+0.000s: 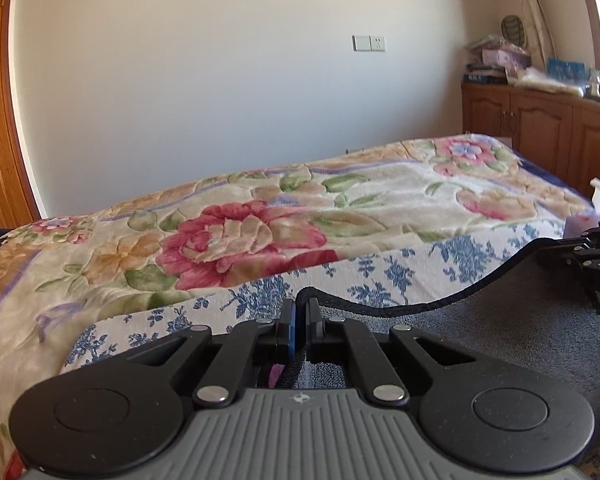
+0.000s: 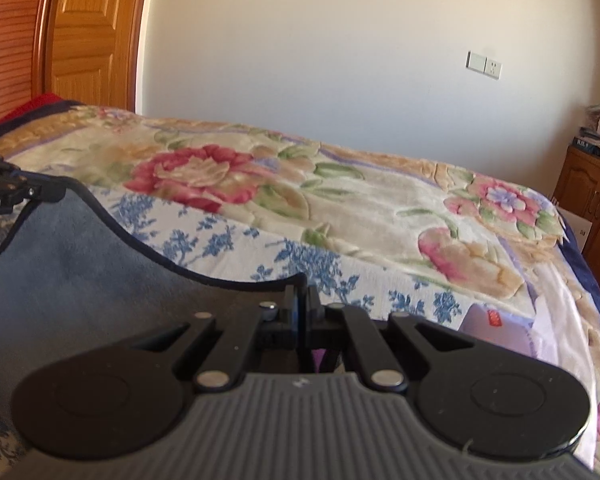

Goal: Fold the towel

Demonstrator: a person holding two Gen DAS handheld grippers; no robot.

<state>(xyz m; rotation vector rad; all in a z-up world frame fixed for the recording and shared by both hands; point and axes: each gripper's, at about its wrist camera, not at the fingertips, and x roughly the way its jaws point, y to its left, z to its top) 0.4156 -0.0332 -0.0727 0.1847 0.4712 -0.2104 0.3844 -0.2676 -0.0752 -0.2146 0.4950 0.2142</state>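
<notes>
One grey towel (image 1: 500, 336), dark-bound edge, held up over the bed between two hand-held grippers. Its upper hem sags in a curve from one grip to the other.

Left hand-held gripper (image 1: 300, 316): jaws pinched narrow on the towel's hem at one corner; blue pad visible on the inner face of one finger. Right hand-held gripper (image 2: 303, 300): jaws likewise closed tight on the hem at the other corner. Each gripper appears at the edge of the other's view, the right one (image 1: 592, 252) at far right of the left wrist view, the left one (image 2: 7, 192) at far left of the right wrist view.

Beneath the towel: one white sheet with blue floral print (image 1: 380, 276), lying on one plush floral blanket (image 1: 239, 236) with large red and pink blooms.

Background: one wooden door (image 2: 91, 32), one wooden cabinet (image 1: 540, 128) with clutter on top, one wall plate pairing a switch and a socket (image 1: 368, 43).
</notes>
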